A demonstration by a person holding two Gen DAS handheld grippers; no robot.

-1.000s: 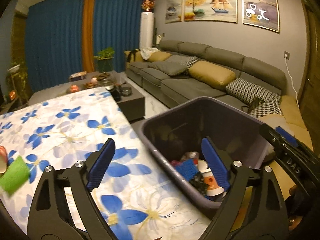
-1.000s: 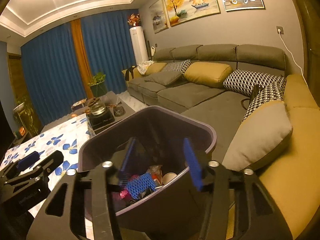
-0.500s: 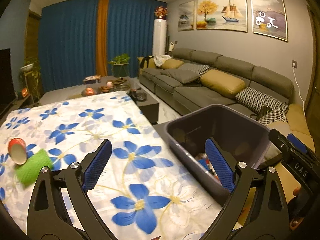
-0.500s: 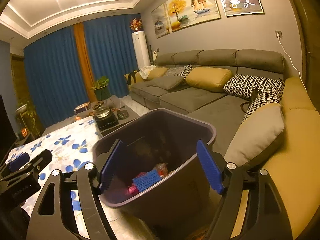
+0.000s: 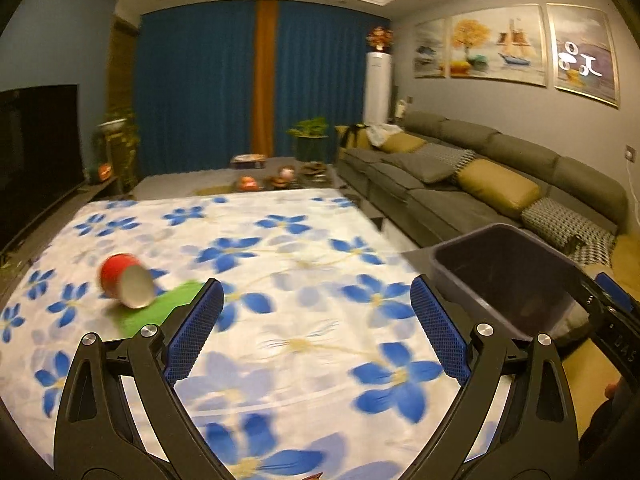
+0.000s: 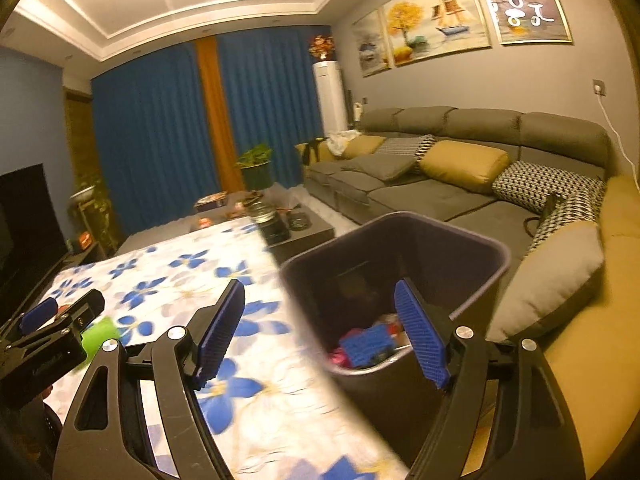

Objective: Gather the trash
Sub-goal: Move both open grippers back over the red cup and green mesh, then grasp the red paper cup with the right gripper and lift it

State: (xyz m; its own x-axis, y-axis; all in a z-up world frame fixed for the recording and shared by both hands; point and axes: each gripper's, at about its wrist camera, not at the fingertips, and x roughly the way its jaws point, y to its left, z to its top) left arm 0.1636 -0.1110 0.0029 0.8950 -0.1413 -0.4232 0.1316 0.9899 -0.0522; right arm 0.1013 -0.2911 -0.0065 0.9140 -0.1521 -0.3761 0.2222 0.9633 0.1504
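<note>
Trash still out is a red cup (image 5: 126, 286) lying on its side and a green piece (image 5: 160, 312) under and beside it, both on the bench (image 5: 304, 248) with the flowered cloth, toward its left side in the left wrist view. The bin (image 6: 400, 276) stands at the bench's right edge, against the sofa (image 6: 440, 184), and already holds a blue mesh item (image 6: 370, 342) and other scraps.

The left hand-held gripper (image 5: 316, 328) has its jaws wide apart with nothing between them, and hangs above the cloth just right of the cup. The right hand-held gripper (image 6: 320, 328) is likewise spread and empty, straddling the bin's near rim.

The step in hand looks like reaching for the cup. Doing it well probably means swinging the left one further left, lowering until the pads flank the cup's wall, and closing gently so the thin cup neither rolls away nor crushes. The green piece may drag along.
</note>
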